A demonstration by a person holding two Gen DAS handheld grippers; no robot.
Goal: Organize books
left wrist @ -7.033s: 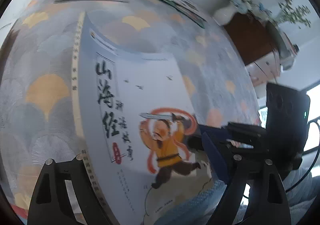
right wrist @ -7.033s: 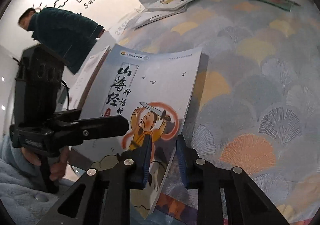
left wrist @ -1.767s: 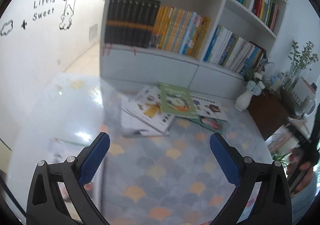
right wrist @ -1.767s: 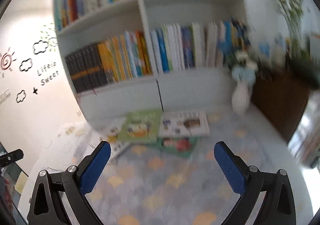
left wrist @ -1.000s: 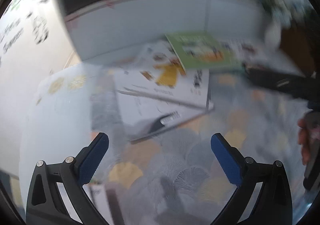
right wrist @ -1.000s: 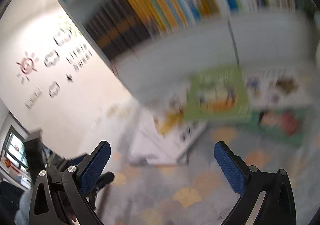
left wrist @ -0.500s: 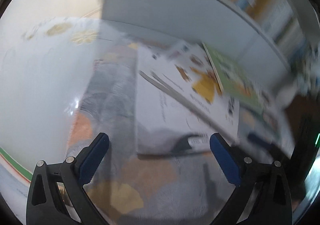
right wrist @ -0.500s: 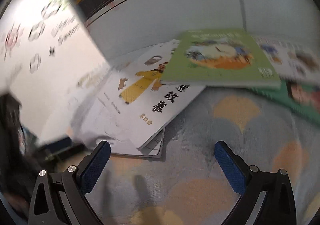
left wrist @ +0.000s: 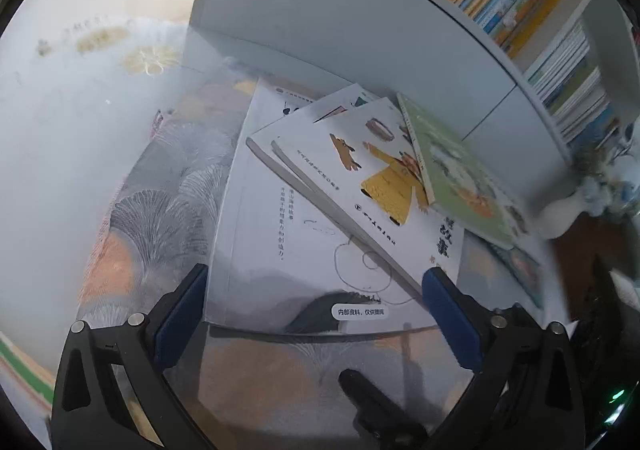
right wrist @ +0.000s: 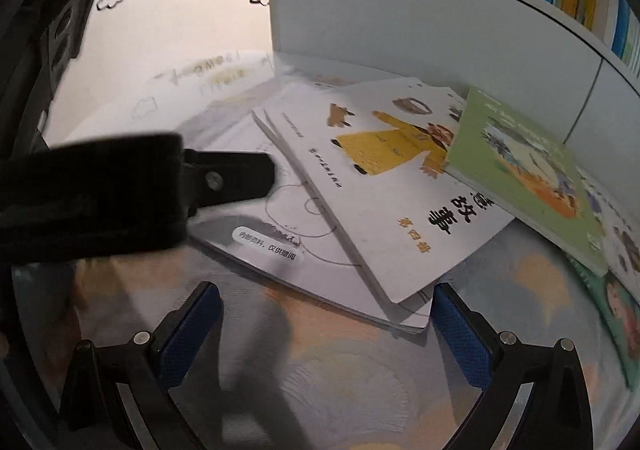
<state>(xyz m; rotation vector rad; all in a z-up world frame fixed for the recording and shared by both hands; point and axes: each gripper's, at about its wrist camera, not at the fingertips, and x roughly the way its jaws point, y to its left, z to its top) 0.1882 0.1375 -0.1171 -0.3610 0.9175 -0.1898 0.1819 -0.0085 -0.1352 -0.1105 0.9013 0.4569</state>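
Note:
A loose pile of books lies on the patterned rug by the bookcase. A large white book with line drawings is at the bottom, a white book with a yellow-robed figure overlaps it, and a green book lies on top at the right. My left gripper is open and empty, its jaws wide just in front of the white book's near edge. My right gripper is open and empty, low over the rug before the same pile. The left gripper's body shows at the left of the right wrist view.
The white bookcase with rows of upright books stands right behind the pile. More books lie to the right. A white vase stands at the right. Pale glossy floor lies left of the rug.
Both grippers have let go of the blue-cover book held seven seconds ago, swung toward the bookcase and dropped low, close to the pile on the rug. Both are wide open.

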